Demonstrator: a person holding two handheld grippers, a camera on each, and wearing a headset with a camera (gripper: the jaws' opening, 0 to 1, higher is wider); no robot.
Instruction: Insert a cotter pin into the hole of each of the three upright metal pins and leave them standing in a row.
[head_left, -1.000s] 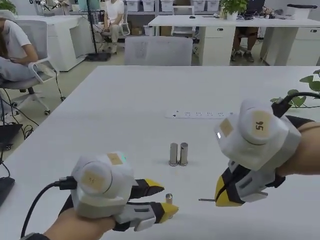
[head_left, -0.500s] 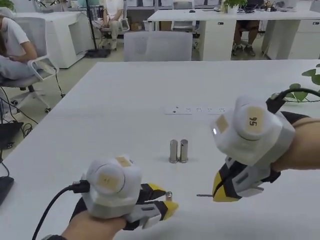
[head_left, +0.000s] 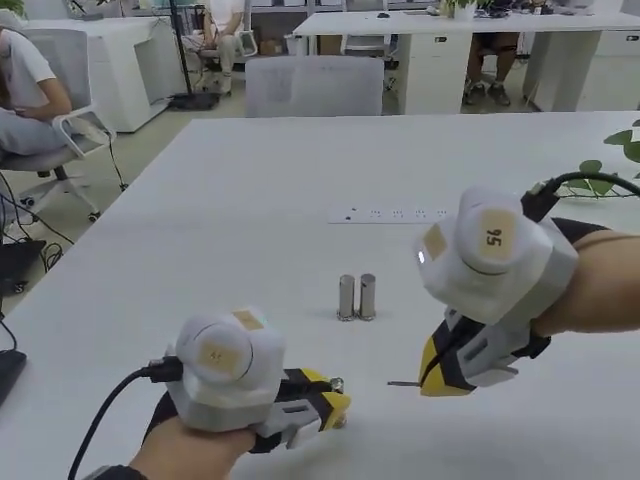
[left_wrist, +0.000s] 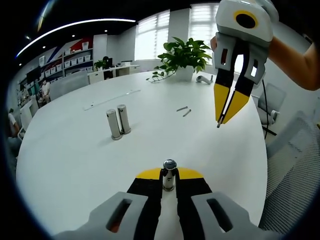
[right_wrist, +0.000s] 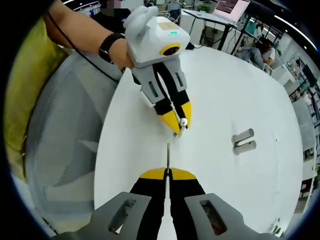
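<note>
A short metal pin (left_wrist: 169, 165) stands upright between the yellow tips of my left gripper (left_wrist: 169, 175), which is shut on it near the table's front edge (head_left: 338, 384). My right gripper (right_wrist: 168, 173) is shut on a thin cotter pin (right_wrist: 168, 155) that points toward that metal pin with a small gap between them (head_left: 403, 383). Two more upright metal pins (head_left: 346, 297) (head_left: 367, 296) stand side by side, touching, farther back on the white table (head_left: 250, 230). In the head view the left gripper (head_left: 335, 405) is low at the left and the right gripper (head_left: 432, 385) at the right.
Two loose cotter pins (left_wrist: 182, 108) lie on the table beyond the pair. A white power strip (head_left: 400, 214) lies farther back, and a potted plant (head_left: 625, 150) is at the right edge. A grey chair (head_left: 315, 85) stands behind the table; people sit in the background.
My left gripper's jaws, open around the near metal pin a second ago, have closed on it. The right gripper with its cotter pin has drifted slightly left toward it.
</note>
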